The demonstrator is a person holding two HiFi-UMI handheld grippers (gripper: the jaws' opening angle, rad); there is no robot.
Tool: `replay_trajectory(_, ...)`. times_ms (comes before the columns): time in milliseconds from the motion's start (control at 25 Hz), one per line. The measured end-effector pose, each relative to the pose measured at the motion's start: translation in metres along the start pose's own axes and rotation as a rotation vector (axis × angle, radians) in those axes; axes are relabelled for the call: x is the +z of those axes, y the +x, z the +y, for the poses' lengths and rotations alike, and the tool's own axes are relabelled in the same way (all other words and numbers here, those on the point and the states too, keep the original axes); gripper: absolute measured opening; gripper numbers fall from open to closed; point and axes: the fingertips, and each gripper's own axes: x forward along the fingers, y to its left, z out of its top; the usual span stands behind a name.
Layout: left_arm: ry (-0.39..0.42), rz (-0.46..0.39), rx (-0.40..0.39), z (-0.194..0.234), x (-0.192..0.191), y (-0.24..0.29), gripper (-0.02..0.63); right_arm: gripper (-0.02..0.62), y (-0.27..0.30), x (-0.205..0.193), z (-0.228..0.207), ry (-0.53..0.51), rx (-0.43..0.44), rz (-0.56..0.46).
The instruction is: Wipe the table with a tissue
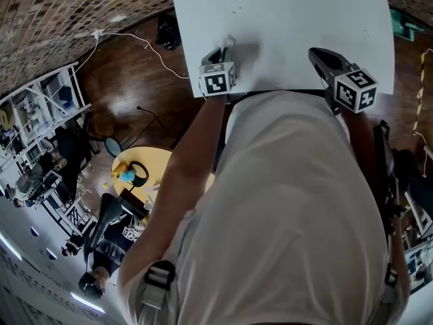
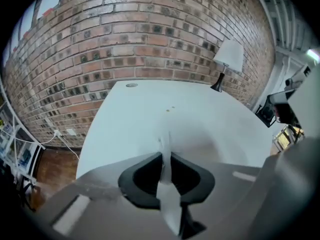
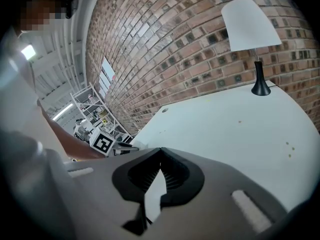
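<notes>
My left hand-held gripper (image 2: pixel 164 153) is clamped on a thin white tissue (image 2: pixel 166 184), at the near edge of the white surface (image 2: pixel 150 114). My right hand-held gripper (image 3: pixel 160 153), jaws together and empty, sits above the same edge.

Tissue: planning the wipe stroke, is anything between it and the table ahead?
Nothing visible does. The left gripper has its jaws pinching the tissue over the white table. Only tiny specks lie ahead, and the lamp stands at the far right edge.
</notes>
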Motion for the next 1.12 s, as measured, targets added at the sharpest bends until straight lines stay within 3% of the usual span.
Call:
replay_trajectory(120, -0.014, -0.011, -0.010, 0.013, -0.002, 0.000, 0.042, 0.008, -0.001, 0.002, 0.000, -0.003, 0.000, 0.001)
replay_trajectory(360, -0.131, -0.040, 0.153, 0.116, 0.015, -0.006, 0.044, 0.008, -0.006, 0.000, -0.002, -0.008, -0.013, 0.011)
replay_trajectory(480, -0.102, -0.020, 0.155, 0.133, 0.024, 0.000, 0.043, 0.008, -0.006, -0.003, -0.002, -0.008, -0.019, 0.019)
replay_trajectory(600, -0.070, -0.028, 0.174, 0.124, 0.031, 0.001, 0.037, 0.008, -0.008, -0.005, -0.002, -0.004, -0.026, 0.018)
replay_trajectory(680, -0.046, -0.037, 0.152, 0.107, 0.032, -0.001, 0.037, 0.008, -0.009, -0.005, 0.000, -0.004, -0.026, 0.014)
replay_trajectory(920, 0.075, 0.007, -0.019, 0.035, 0.010, 0.008, 0.037, 0.008, -0.003, -0.007, 0.005, -0.003, -0.014, 0.008)
replay_trajectory(1120, -0.051, -0.074, -0.102, 0.023, 0.039, -0.001, 0.038, 0.008, 0.002, 0.000, 0.012, -0.012, -0.009, 0.006)
